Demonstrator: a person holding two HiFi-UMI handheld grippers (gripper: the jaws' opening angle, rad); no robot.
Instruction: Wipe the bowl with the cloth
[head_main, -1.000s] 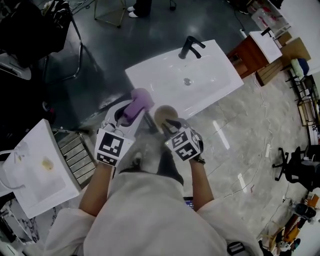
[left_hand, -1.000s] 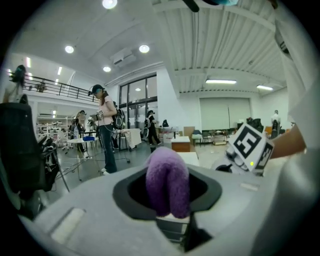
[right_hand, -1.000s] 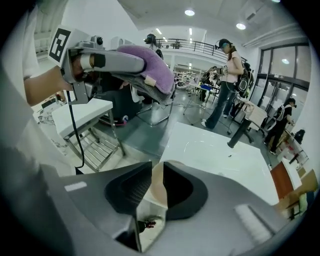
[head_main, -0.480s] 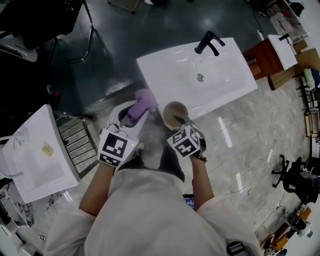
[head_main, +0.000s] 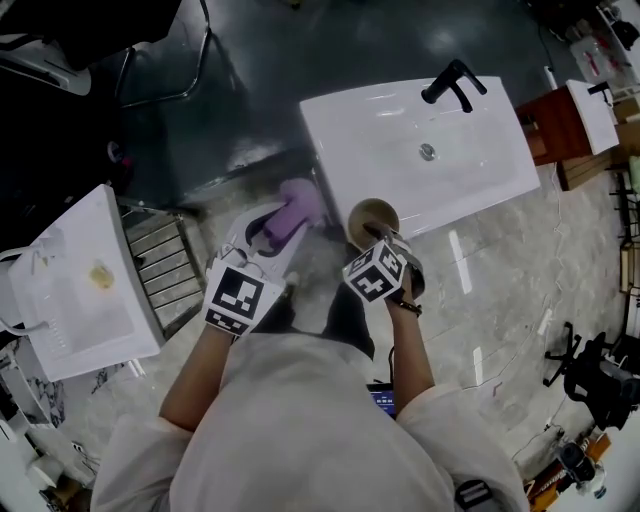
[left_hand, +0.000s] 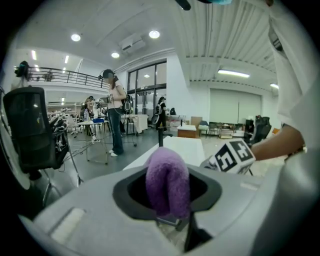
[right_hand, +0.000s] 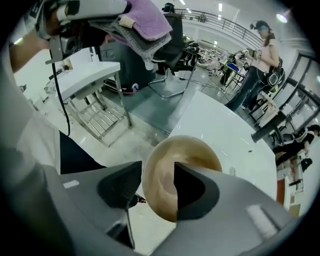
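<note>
Your left gripper (left_hand: 167, 205) is clamped tight on the purple cloth (left_hand: 167, 180), with a fat folded wad poking out past the jaws. Makes sense to me: that wad is the wiping end, so you want it out front where it can reach into a bowl.

Your right gripper (right_hand: 159, 175) is the holder. It straddles the wall of the tan bowl (right_hand: 192, 147), one jaw outside and one inside, and the bowl is tipped so its mouth opens up toward you. Those jaws have just been opening and stand wide apart, with more gap than the wall fills, so I'd call it a loose straddle, not a pinch.

In the head view the bowl is right at the front edge of the white sink (head_main: 400, 160), near the cloth but not touching it. My guess is no wiping is going on right now.

Hard bits:
- I can't tell if the bowl rests on the sink edge or just hangs off the inner jaw, because the gripper body covers that spot.
- The bowl's lower rim is cut off behind the jaws.
- The cloth's tail is buried inside the left gripper, so no idea how much there is.
- I can't judge whether the bowl's inside is clean.
</note>
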